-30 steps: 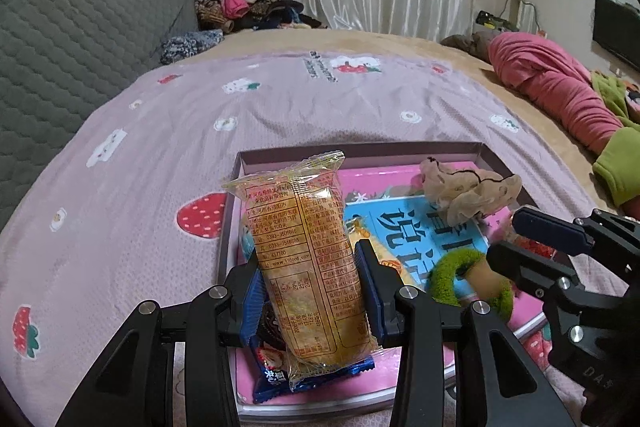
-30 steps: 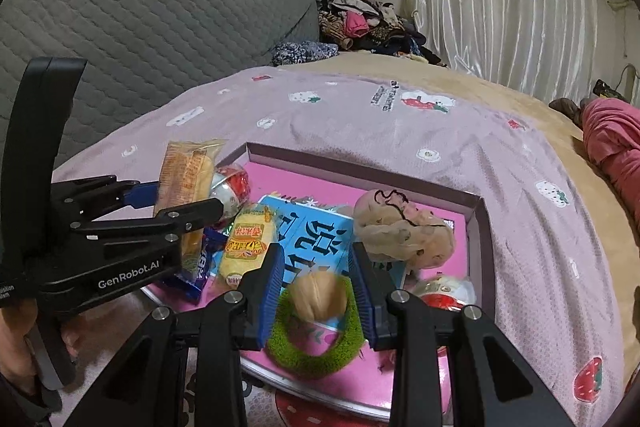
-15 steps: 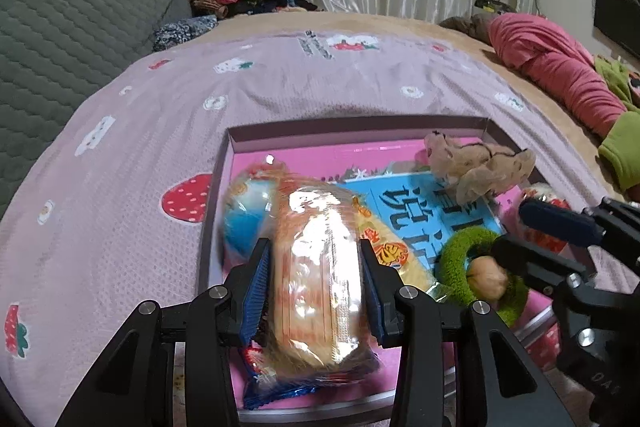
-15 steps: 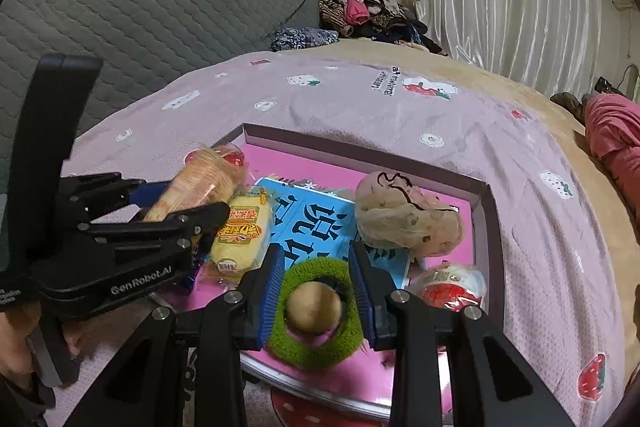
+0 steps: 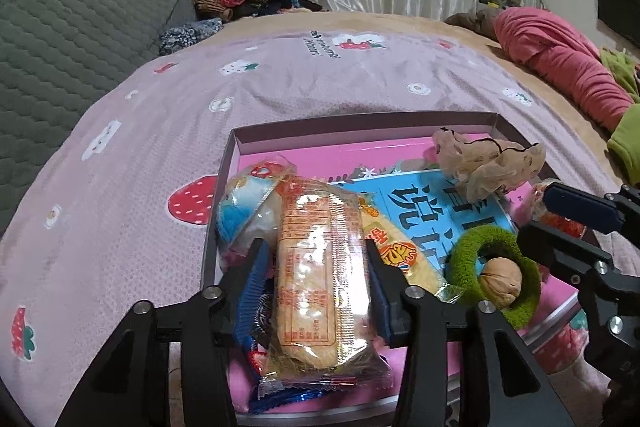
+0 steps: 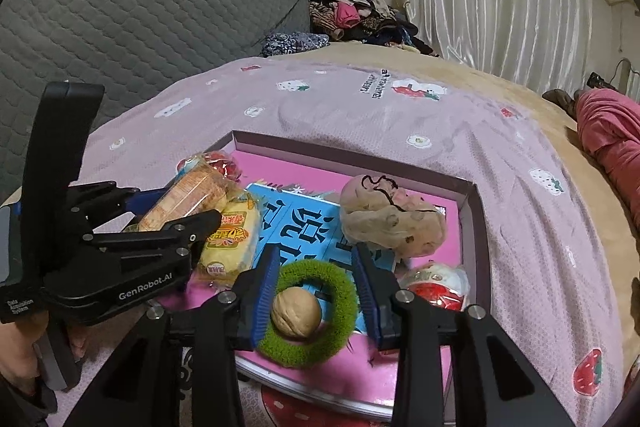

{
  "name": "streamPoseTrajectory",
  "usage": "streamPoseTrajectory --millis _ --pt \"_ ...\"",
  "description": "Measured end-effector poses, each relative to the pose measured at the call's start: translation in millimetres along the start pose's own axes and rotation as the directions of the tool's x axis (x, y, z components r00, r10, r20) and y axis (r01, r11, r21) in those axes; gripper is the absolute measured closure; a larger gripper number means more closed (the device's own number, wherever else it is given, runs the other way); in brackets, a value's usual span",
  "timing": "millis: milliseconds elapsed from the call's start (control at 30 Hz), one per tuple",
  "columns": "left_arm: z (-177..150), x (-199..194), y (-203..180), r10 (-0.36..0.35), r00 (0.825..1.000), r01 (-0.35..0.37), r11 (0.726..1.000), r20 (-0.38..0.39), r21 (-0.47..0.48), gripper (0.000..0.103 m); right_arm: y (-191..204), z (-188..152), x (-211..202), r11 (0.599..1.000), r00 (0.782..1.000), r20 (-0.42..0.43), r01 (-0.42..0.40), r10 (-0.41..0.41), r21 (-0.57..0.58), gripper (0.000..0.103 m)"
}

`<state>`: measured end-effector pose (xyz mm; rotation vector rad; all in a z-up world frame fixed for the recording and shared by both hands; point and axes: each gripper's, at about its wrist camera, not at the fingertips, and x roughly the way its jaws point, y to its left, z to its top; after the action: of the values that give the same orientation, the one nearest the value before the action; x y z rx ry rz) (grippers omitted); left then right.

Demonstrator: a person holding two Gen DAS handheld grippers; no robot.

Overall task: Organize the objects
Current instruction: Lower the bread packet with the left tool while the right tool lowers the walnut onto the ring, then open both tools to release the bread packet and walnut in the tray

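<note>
A shallow pink box (image 5: 240, 151) (image 6: 476, 227) lies on the bed. My left gripper (image 5: 312, 267) is shut on a clear-wrapped biscuit packet (image 5: 308, 275), laid low over snack packets at the box's left; it shows in the right wrist view (image 6: 188, 195) too. My right gripper (image 6: 316, 279) is open, its jaws on either side of a walnut (image 6: 296, 311) (image 5: 500, 281) that rests inside a green fuzzy hair ring (image 6: 340, 287) (image 5: 472, 247) in the box.
The box also holds a blue booklet (image 6: 304, 223), a yellow snack packet (image 6: 232, 239), a beige scrunchie (image 6: 392, 219) and a red-white wrapped snack (image 6: 436, 283). A grey quilted headboard (image 6: 140, 19) stands at left, clothes (image 6: 352, 11) behind, a pink blanket (image 5: 560, 55) at right.
The left gripper tipped the biscuit packet from upright down flat into the box. The right gripper lowered the walnut into the green ring and opened, letting it go.
</note>
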<state>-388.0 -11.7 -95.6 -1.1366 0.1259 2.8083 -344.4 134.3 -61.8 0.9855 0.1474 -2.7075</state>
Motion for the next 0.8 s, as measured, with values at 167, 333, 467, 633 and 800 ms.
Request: streamPoseTrajectory --millis 167,333,467,633,800 --pt "1 0 4 0.0 1.0 0.0 1.0 0.003 -0.011 0.037 0 1 0 1.0 1.0 0.003 0.0 0.0 0.003 0.062" --pt "4 -5 6 -0.009 1.0 0.01 1.0 0.016 -0.022 0.029 -2 1 -2 1.0 1.0 0.012 0.005 -0.005 0.008 0.058" --pt "5 -9 7 -0.008 1.0 0.009 1.0 0.022 -0.026 0.028 -3 2 -6 1.0 1.0 0.022 0.01 -0.01 0.012 0.054" --pt "7 -16 6 0.0 1.0 0.001 1.0 0.029 -0.028 0.027 -5 2 -9 1.0 0.999 0.032 0.016 -0.016 0.02 0.042" --pt "9 -23 9 0.03 0.998 -0.029 0.999 0.046 -0.036 0.023 -5 5 -21 0.999 0.995 0.091 0.033 -0.036 0.033 0.015"
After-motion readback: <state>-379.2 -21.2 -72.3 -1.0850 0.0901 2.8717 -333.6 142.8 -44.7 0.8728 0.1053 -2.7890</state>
